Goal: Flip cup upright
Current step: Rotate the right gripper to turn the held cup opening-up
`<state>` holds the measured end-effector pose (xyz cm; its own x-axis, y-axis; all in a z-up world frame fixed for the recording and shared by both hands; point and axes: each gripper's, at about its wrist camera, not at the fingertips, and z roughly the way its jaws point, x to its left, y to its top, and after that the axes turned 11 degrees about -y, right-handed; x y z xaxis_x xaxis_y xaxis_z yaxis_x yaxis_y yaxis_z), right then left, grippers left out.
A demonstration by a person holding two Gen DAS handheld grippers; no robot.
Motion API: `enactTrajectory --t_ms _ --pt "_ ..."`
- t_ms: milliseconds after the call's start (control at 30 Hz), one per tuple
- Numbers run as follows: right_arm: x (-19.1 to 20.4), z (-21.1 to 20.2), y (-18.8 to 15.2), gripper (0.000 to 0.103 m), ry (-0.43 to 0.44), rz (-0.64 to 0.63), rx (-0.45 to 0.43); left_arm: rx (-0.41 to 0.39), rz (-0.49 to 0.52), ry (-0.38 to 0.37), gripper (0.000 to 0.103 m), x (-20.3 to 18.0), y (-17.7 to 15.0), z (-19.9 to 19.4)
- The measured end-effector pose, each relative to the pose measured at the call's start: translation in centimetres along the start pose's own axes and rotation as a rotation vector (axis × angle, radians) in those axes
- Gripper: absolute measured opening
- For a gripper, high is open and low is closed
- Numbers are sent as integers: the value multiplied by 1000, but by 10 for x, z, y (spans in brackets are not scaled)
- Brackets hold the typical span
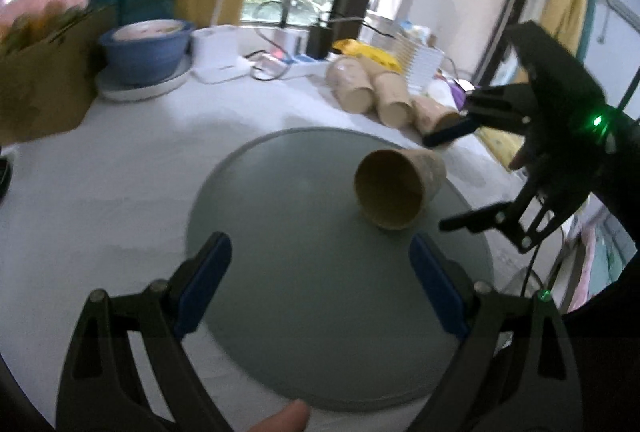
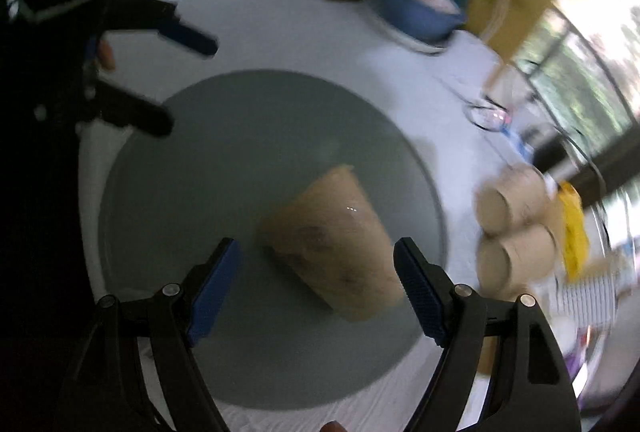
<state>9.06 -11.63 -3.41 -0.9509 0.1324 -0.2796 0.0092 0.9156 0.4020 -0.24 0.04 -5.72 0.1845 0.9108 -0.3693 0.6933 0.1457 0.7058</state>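
Note:
A brown paper cup (image 1: 394, 188) lies on its side on a round grey tray (image 1: 304, 292), its mouth facing my left gripper. In the right wrist view the cup (image 2: 332, 244) lies just ahead of and between my right fingers, not touching them. My left gripper (image 1: 320, 264) is open and empty above the near part of the tray, left of the cup. My right gripper (image 2: 318, 264) is open and hovers over the cup; it also shows in the left wrist view (image 1: 452, 180) to the right of the cup. The left gripper shows in the right wrist view (image 2: 184, 80), open.
Three more paper cups (image 1: 384, 88) lie on their sides on the white table (image 1: 120, 168) behind the tray. A blue bowl (image 1: 144, 52) on a white plate, a cardboard box (image 1: 40, 80), a white appliance (image 1: 218, 52) and cables stand at the back.

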Motion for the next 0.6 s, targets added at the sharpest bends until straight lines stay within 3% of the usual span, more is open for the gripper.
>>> enactTrajectory --t_ms 300,600 --pt "-3 29 31 82 5 -170 128 -78 -101 24 92 46 -1 -20" --pt "0 56 52 82 35 -298 242 -75 -116 36 92 64 -7 -23"
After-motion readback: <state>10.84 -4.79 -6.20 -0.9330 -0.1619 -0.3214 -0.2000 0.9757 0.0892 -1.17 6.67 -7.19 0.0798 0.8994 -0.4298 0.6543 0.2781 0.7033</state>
